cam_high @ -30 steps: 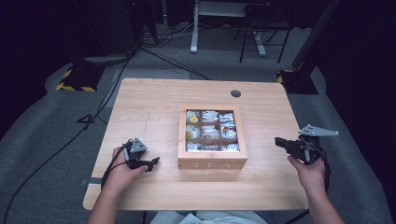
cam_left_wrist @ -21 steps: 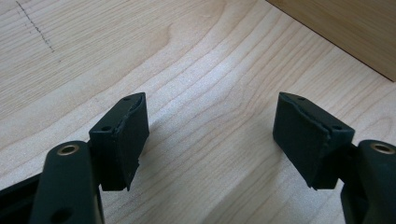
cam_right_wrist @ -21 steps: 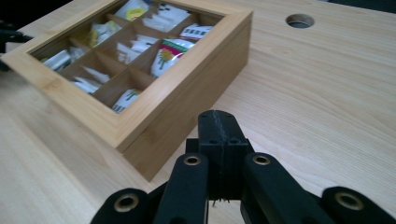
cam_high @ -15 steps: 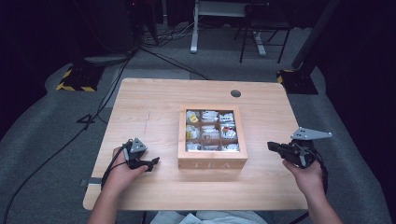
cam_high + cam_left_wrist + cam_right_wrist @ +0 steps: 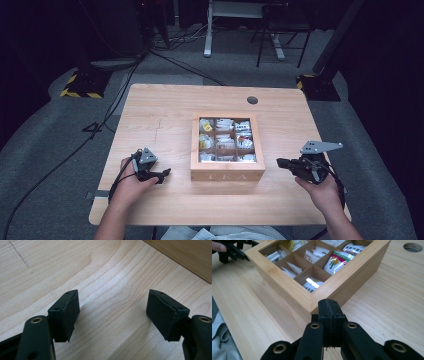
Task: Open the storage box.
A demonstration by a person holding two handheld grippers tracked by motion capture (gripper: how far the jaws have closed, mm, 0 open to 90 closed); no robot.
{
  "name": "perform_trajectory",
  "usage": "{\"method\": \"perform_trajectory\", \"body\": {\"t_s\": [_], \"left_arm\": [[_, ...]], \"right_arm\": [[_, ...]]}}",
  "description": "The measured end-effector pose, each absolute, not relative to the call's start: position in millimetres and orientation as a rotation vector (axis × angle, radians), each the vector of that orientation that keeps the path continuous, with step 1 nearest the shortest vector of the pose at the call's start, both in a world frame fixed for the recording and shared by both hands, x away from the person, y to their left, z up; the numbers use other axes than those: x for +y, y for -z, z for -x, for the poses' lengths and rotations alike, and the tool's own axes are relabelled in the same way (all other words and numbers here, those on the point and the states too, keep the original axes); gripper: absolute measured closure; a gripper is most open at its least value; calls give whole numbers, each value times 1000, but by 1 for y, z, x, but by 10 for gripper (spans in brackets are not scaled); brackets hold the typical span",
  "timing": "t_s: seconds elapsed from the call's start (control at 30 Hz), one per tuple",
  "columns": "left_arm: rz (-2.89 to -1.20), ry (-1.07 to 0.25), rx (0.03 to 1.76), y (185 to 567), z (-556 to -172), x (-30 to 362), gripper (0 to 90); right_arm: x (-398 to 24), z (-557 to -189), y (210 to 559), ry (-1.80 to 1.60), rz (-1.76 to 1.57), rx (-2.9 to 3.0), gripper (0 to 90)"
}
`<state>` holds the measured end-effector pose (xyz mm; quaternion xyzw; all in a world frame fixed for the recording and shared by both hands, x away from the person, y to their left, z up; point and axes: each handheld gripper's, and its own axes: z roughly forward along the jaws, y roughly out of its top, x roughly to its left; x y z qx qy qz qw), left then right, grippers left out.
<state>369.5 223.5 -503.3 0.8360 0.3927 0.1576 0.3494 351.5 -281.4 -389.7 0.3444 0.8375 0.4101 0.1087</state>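
A wooden tea box (image 5: pixel 227 174) with several compartments of tea bags (image 5: pixel 224 141) sits in the middle of the table. In the right gripper view its near corner (image 5: pixel 312 303) lies just ahead of my right gripper (image 5: pixel 329 310), whose jaws are pressed together with nothing between them. From above, my right gripper (image 5: pixel 281 162) points left at the box's right side, a short gap away. My left gripper (image 5: pixel 166 173) rests on the table left of the box. Its pads (image 5: pixel 66 312) stand wide apart over bare wood, holding nothing.
The wooden table (image 5: pixel 160 125) has a round cable hole (image 5: pixel 252 100) at the back right. Its front edge is close to both hands. Dark floor with cables, yellow-black striped bases (image 5: pixel 80 90) and a chair frame lie beyond the table.
My right hand and gripper have moved left, from over the table's right edge toward the box's right side. The left hand has stayed put.
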Motion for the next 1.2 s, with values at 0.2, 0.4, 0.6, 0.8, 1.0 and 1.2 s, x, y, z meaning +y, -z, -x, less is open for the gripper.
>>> {"method": "perform_trajectory", "body": {"t_s": [0.2,0.4,0.6,0.8,1.0,1.2], "left_arm": [[-2167,-408,1027,503,-369,223,275],[-2166,-406,1031,503,-369,223,275],[-2166,-406,1031,503,-369,223,275],[-2166,-406,1031,503,-369,223,275],[-2166,-406,1031,503,-369,223,275],[-2166,-406,1031,503,-369,223,275]], "right_arm": [[-272,-354,400,-1163,-1000,2540,895],[-266,-357,409,-1121,-1004,2594,895],[-261,-358,416,-1075,-1000,2641,895],[-258,-360,423,-1048,-1006,2675,895],[-257,-362,425,-1047,-1008,2682,895],[-256,-362,427,-1054,-1006,2684,895]]}}
